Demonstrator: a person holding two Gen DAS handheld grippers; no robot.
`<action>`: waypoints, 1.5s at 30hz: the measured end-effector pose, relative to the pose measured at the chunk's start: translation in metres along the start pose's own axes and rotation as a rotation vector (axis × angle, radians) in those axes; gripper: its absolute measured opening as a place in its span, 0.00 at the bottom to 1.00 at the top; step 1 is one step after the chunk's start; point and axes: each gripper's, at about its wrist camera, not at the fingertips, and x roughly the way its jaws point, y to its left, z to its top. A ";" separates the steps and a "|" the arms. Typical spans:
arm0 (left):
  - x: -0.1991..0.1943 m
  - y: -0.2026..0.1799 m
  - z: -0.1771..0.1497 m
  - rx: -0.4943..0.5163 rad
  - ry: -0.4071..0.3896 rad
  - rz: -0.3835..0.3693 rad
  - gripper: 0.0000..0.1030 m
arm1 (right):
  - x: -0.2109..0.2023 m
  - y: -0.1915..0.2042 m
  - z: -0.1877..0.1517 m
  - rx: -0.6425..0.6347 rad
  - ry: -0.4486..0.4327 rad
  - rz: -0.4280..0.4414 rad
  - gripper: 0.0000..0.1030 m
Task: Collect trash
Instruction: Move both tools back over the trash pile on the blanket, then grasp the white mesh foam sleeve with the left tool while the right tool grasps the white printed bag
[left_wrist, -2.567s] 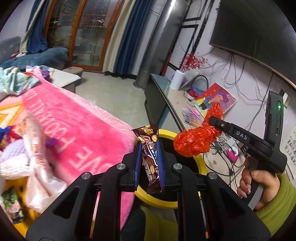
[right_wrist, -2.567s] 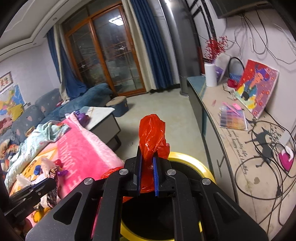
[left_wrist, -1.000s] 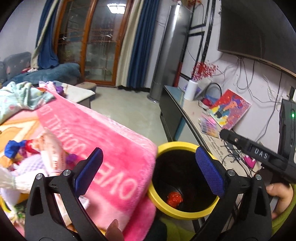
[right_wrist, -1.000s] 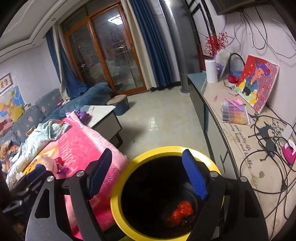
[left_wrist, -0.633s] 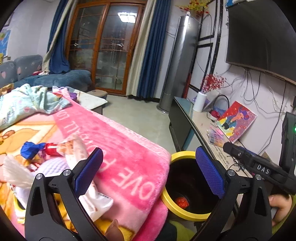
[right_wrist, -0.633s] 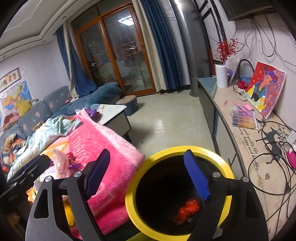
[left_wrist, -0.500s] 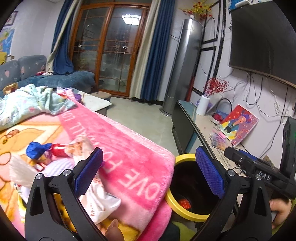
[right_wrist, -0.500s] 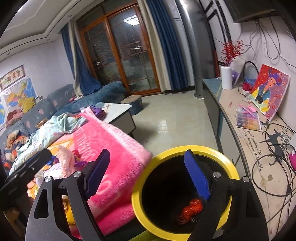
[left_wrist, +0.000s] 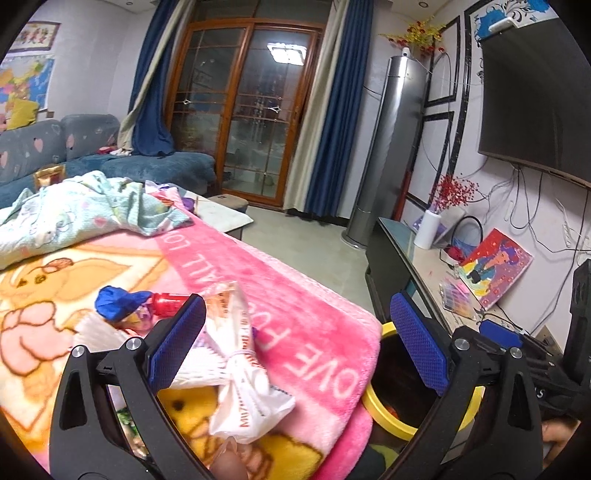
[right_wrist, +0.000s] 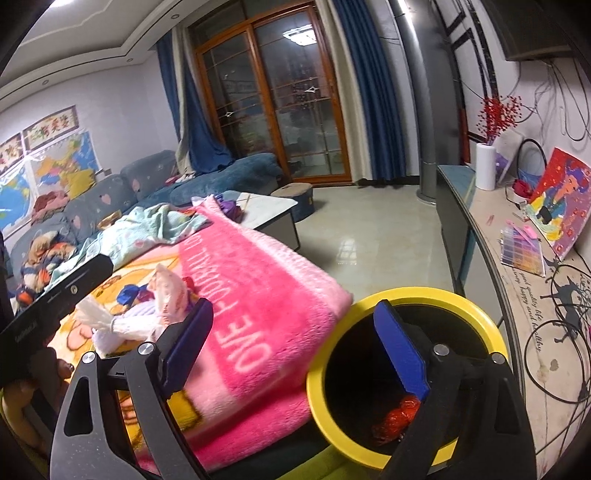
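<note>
**Both grippers empty, next piece of trash waiting on the blanket**

Nearest the camera, the left gripper (left_wrist: 295, 339) has its jaws spread wide and holds nothing; the right gripper (right_wrist: 295, 350) is likewise wide and empty, hanging partly over the yellow-rimmed bin (right_wrist: 476, 306). At the bottom of the bin lies a crumpled red bag (right_wrist: 399, 413), so some trash is already in.

Just beyond the left gripper, on the pink blanket (left_wrist: 288, 306), sits the remaining litter. A white printed plastic bag (left_wrist: 243, 369), cinched at its middle, lies closest, between the left jaws as that view frames it; whether the pads touch it I cannot tell. Past it are a blue wrapper (left_wrist: 118, 301) and a red-capped item (left_wrist: 166, 302), touching or nearly so, with white tissue-like paper (right_wrist: 99, 317) beside them.

The step in hand looks like picking the next piece, and the white bag is probably the easiest. Bring the left gripper down so the pads straddle the cinched waist, where the plastic is bunched and firm, then close fully; thin film slips from a loose pinch. Keep the lower pad off the blanket pile, or the fabric may lift too.

Farther off stand the sofa (left_wrist: 44, 147) and the glass doors (left_wrist: 255, 110).
</note>
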 end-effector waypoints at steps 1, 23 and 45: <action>-0.002 0.002 0.001 -0.001 -0.004 0.007 0.89 | 0.000 0.003 0.000 -0.004 0.000 0.005 0.84; -0.025 0.074 0.004 -0.085 -0.034 0.177 0.89 | 0.036 0.084 -0.015 -0.138 0.118 0.174 0.90; -0.007 0.153 -0.022 -0.241 0.127 0.197 0.87 | 0.127 0.147 -0.041 -0.226 0.340 0.247 0.90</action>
